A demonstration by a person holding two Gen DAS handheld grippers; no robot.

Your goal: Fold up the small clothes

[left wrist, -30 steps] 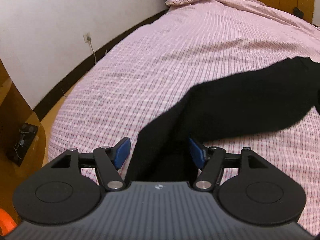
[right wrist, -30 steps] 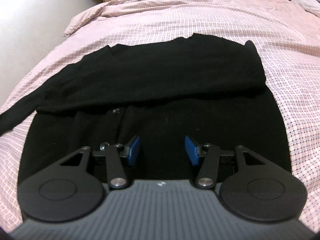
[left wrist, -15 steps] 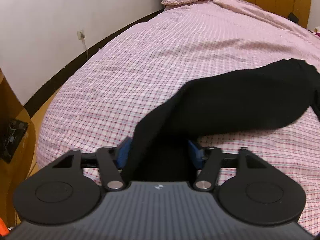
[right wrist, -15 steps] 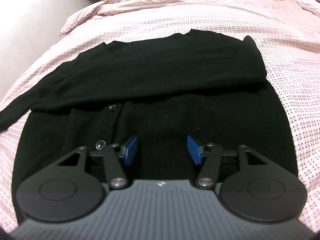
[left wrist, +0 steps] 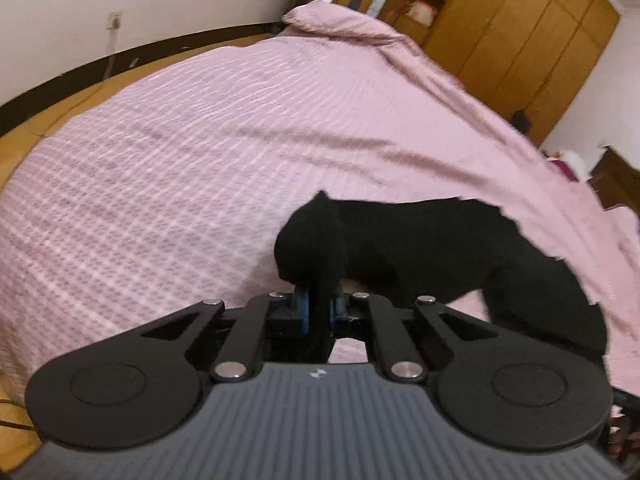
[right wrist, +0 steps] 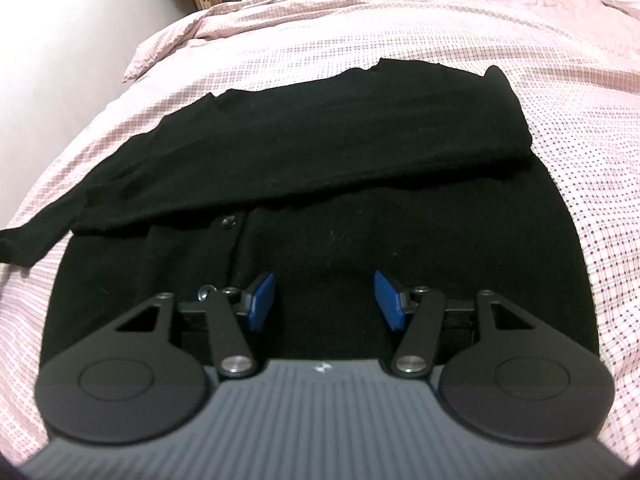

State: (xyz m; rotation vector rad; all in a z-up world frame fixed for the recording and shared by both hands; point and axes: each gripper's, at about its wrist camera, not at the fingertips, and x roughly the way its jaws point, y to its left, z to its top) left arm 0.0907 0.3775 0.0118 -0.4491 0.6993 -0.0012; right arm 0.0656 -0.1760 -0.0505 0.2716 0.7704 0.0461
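A black buttoned cardigan point(right wrist: 320, 208) lies flat on the pink checked bed, with one sleeve folded across its upper part. Its other sleeve point(left wrist: 420, 240) trails off to the left. My left gripper point(left wrist: 319, 310) is shut on the end of that sleeve and holds it lifted off the bed. My right gripper point(right wrist: 324, 300) is open and empty, low over the cardigan's lower front, next to the button row point(right wrist: 229, 222).
The pink checked bedspread point(left wrist: 200, 160) covers the whole bed. A white wall with a socket point(left wrist: 114, 20) and a dark skirting runs along the left. Wooden wardrobes point(left wrist: 520, 40) stand at the far end. Wooden floor shows left of the bed.
My left gripper has closed on the sleeve end and lifted it, swinging to the right. My right gripper has stayed open and hardly moved.
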